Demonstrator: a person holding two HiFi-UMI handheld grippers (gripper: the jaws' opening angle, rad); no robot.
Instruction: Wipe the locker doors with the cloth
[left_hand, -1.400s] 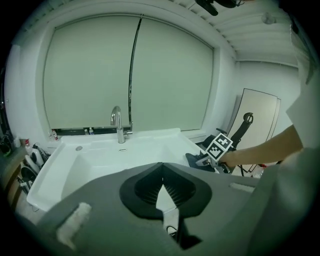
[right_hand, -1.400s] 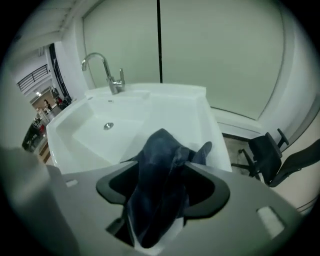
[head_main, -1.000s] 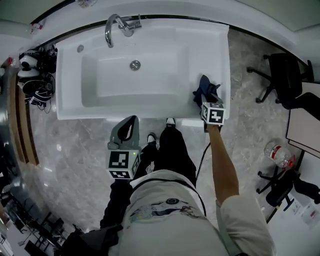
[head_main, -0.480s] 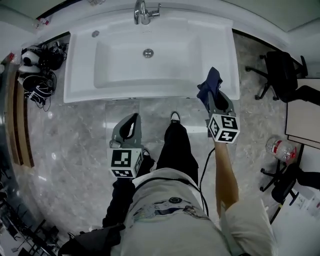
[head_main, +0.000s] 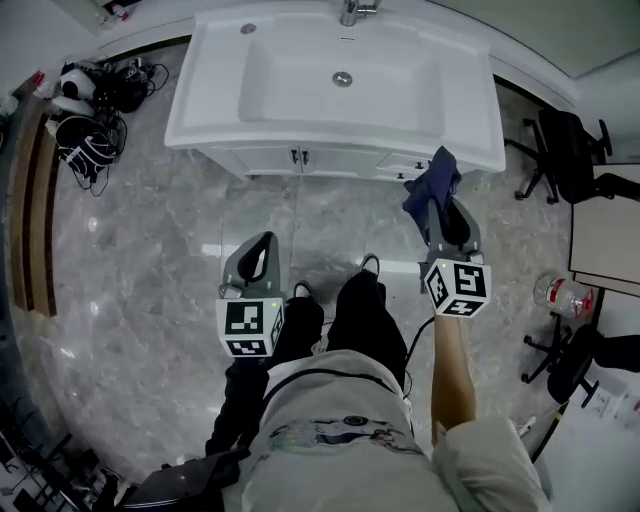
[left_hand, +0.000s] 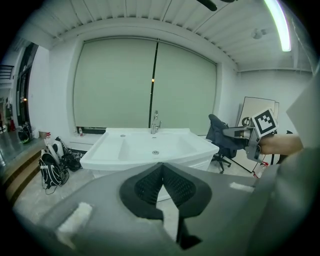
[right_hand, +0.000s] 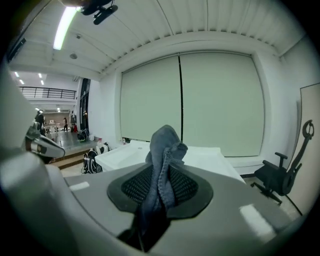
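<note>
Right gripper (head_main: 437, 208) is clamped on a dark blue cloth (head_main: 437, 175). The pads pinch the cloth's middle and its bunched end stands up above them. The cloth is held in the air by the right front corner of the white sink (head_main: 215, 120), seemingly clear of it, though the angle is steep.

Left gripper (head_main: 264, 242) has its jaw tips meeting with nothing between them, over the grey marble floor (head_main: 150, 300).

Cabinet doors (head_main: 270, 158) under the sink show only as a thin strip, well apart from the cloth.
</note>
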